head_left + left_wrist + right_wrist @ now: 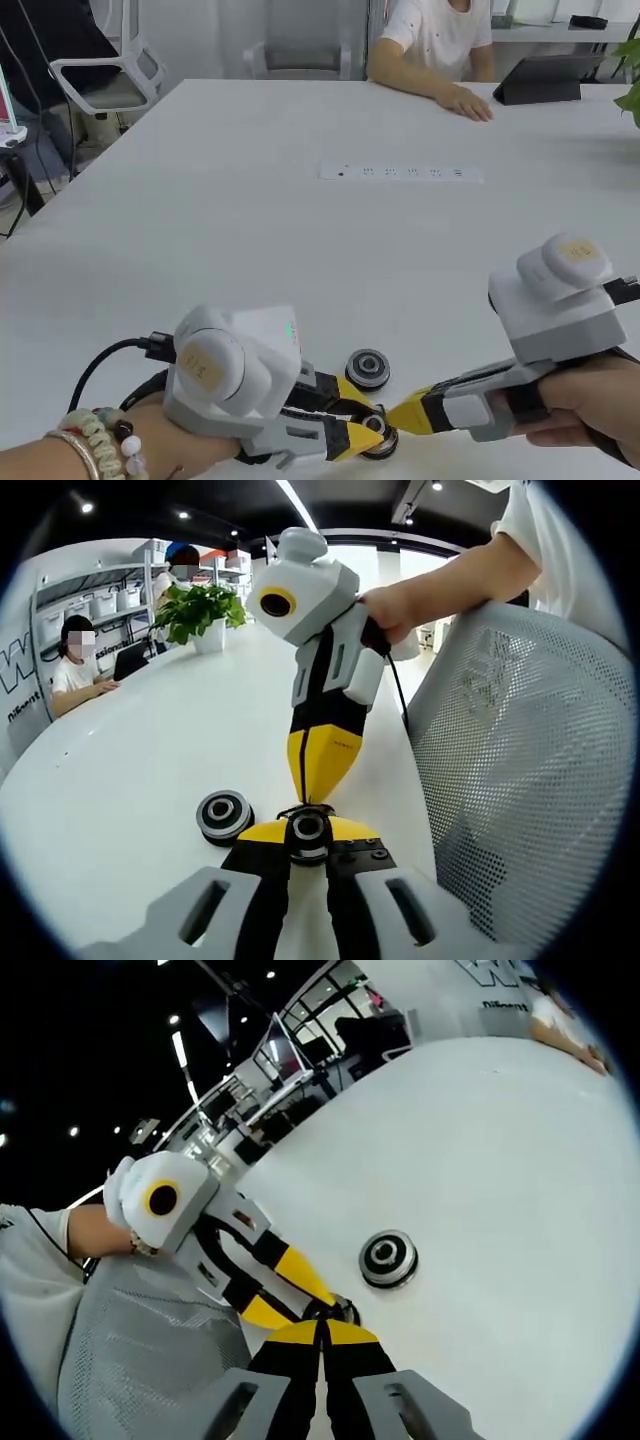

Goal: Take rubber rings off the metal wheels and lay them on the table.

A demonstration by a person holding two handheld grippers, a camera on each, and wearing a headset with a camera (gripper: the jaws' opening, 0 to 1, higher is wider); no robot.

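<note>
Smooth matt white table (300, 240), wheel (368, 367) of shiny metal rimmed in black rubber

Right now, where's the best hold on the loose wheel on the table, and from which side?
Probably across its outer rim, coming down from above: the loose wheel lies flat on the table, hub up, with nothing touching it. The left hand-held gripper holds the other wheel close by.

This is looking like an open office: a person (440, 35) is sitting at the far edge of the large white meeting table (230, 240), and a white-framed swivel chair (105, 88) is standing beyond its left corner.
</note>
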